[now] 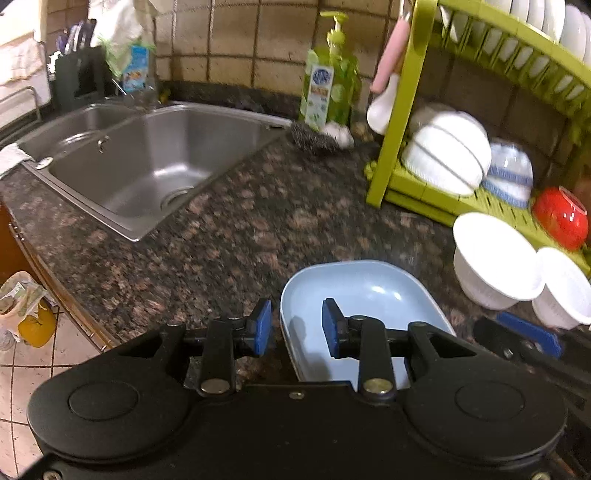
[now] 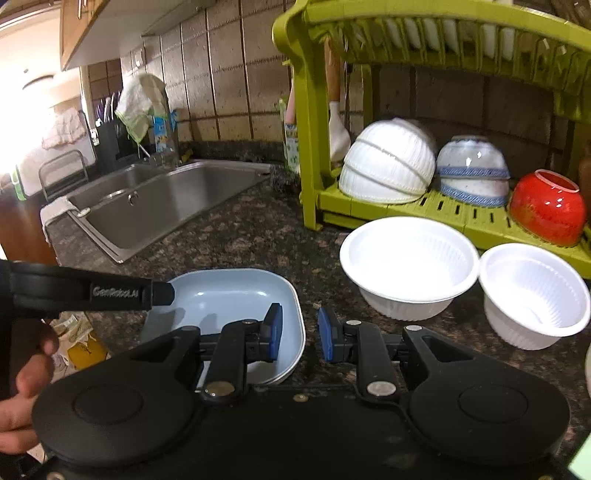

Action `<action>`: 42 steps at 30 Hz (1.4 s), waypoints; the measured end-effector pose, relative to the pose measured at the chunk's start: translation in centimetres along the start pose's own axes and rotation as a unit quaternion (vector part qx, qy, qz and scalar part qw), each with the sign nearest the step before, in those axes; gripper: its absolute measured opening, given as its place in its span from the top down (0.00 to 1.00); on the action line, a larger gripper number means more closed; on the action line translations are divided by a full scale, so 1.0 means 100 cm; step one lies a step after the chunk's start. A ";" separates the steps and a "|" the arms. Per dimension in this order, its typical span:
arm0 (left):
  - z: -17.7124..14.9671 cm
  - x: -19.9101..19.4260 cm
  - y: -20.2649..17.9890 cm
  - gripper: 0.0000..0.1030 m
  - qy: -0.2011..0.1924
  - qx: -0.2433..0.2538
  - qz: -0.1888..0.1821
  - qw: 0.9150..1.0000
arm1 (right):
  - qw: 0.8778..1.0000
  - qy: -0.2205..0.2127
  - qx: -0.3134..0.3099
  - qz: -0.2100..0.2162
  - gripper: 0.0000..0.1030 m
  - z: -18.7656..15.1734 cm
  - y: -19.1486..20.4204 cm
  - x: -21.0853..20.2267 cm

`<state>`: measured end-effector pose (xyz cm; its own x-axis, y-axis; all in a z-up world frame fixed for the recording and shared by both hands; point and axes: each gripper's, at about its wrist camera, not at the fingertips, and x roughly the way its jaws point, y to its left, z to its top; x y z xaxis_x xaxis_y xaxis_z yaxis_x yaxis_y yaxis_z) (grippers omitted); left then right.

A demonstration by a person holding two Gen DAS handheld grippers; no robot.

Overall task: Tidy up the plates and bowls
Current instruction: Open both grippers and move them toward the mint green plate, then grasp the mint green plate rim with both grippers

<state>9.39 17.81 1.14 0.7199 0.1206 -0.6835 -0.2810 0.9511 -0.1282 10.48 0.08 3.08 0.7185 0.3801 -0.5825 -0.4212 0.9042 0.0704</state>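
Observation:
A pale blue square plate point(image 1: 369, 295) lies on the granite counter close in front of me. My left gripper point(image 1: 297, 326) is open and straddles the plate's left rim, one pad outside and one inside. My right gripper point(image 2: 300, 336) is open too and straddles the blue plate point(image 2: 221, 299) at its right rim. Two white ribbed bowls point(image 2: 406, 254) point(image 2: 532, 288) stand upright beside the plate, in front of the green dish rack point(image 2: 310, 147). On the rack's lower tier, upside down, sit stacked white bowls point(image 2: 388, 162), blue-patterned bowls point(image 2: 472, 170) and a red bowl point(image 2: 546, 206).
A steel double sink point(image 1: 147, 158) is at the back left, with a green soap bottle point(image 1: 328, 88) and a scrubber point(image 1: 314, 138) between it and the rack. White plates point(image 1: 554, 22) fill the rack's upper tier. The counter's edge drops to the tiled floor point(image 1: 22, 387) on the left.

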 end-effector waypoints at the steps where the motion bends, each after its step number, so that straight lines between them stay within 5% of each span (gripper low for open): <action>1: 0.000 -0.002 -0.002 0.61 -0.004 0.000 -0.002 1.000 | 1.000 -0.004 0.002 0.001 0.77 -0.001 -0.002 -0.006; 12: -0.020 -0.018 -0.071 0.54 0.001 0.079 -0.071 0.994 | 0.998 -0.053 0.016 -0.039 0.77 -0.017 -0.047 -0.086; 20: -0.042 -0.041 -0.147 0.54 -0.009 0.175 -0.147 0.974 | 0.987 -0.063 0.083 -0.126 0.77 -0.046 -0.114 -0.143; 32: -0.067 -0.047 -0.229 0.54 0.027 0.239 -0.235 0.942 | 0.937 -0.055 0.245 -0.245 0.76 -0.110 -0.187 -0.202; 42: -0.085 -0.037 -0.259 0.54 0.055 0.274 -0.243 0.929 | 0.934 -0.001 0.258 -0.246 0.74 -0.135 -0.198 -0.200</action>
<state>8.62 -9.72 0.86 0.5992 -0.3621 -0.7141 0.4465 0.8914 -0.0773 -3.00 -28.05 2.38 0.7562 -0.1066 -0.6456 0.2827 0.9430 0.1754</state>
